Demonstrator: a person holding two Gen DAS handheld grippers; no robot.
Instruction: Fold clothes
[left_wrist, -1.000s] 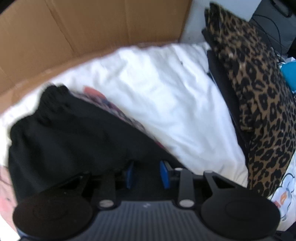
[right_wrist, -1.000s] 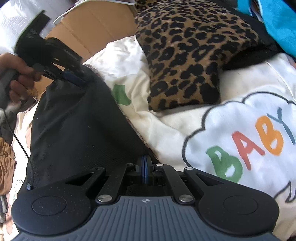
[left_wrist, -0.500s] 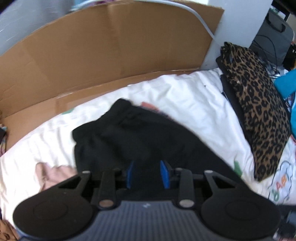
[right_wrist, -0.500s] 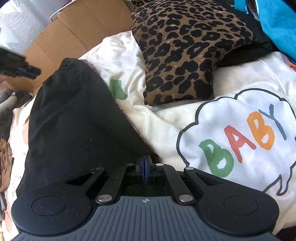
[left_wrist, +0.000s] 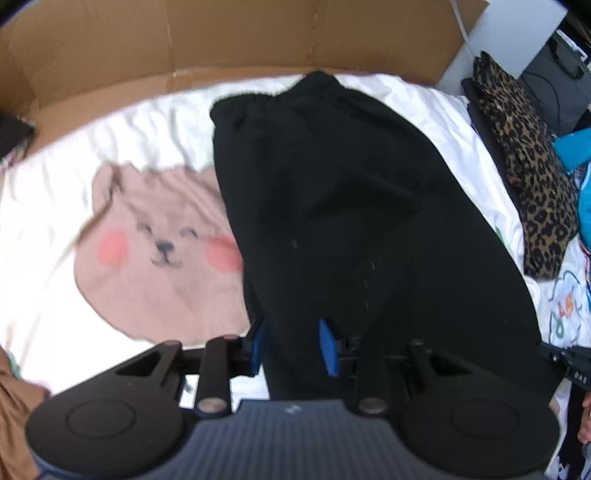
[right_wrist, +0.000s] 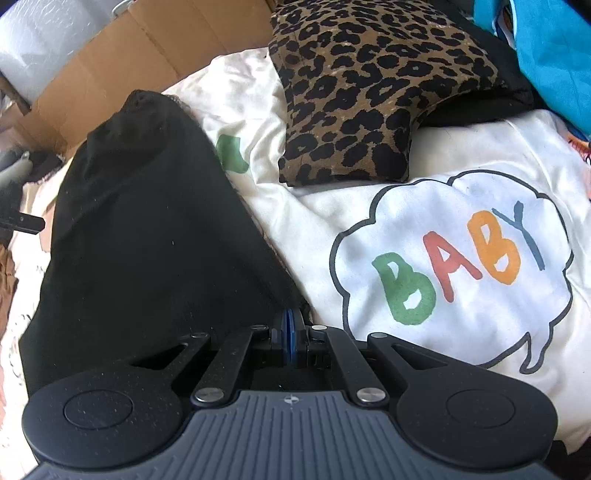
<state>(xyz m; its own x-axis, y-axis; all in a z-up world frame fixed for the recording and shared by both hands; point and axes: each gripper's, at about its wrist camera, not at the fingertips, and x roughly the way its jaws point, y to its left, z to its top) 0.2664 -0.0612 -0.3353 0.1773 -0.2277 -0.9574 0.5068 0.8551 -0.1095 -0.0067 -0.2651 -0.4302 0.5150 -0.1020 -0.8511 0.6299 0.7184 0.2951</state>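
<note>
A black garment (left_wrist: 354, 206) of soft, matte, fleecy cloth lies spread lengthwise on a white printed sheet (left_wrist: 55, 295), its gathered elastic waistband at the far end near a brown cardboard wall (left_wrist: 184, 37); the near end reaches back under both grippers. The left gripper (left_wrist: 293, 347) hovers over the near edge of the cloth with its blue pads spread apart, the dark fabric showing in the gap between them, gripping nothing. The right gripper (right_wrist: 291, 341) has its blue pads pressed together at the garment's near right corner; the cloth seems pinched between them, though the contact itself is hard to make out. The sheet is smooth and creased, printed with a pink smiling bear face (left_wrist: 159, 254) left of the garment and a cloud-shaped outline holding the coloured letters BABY (right_wrist: 458, 266) to its right. A leopard-print fabric bundle (right_wrist: 369, 85), plump and folded, rests on the sheet beyond the cloud; bright blue cloth (right_wrist: 546, 55) lies at the far right.
</note>
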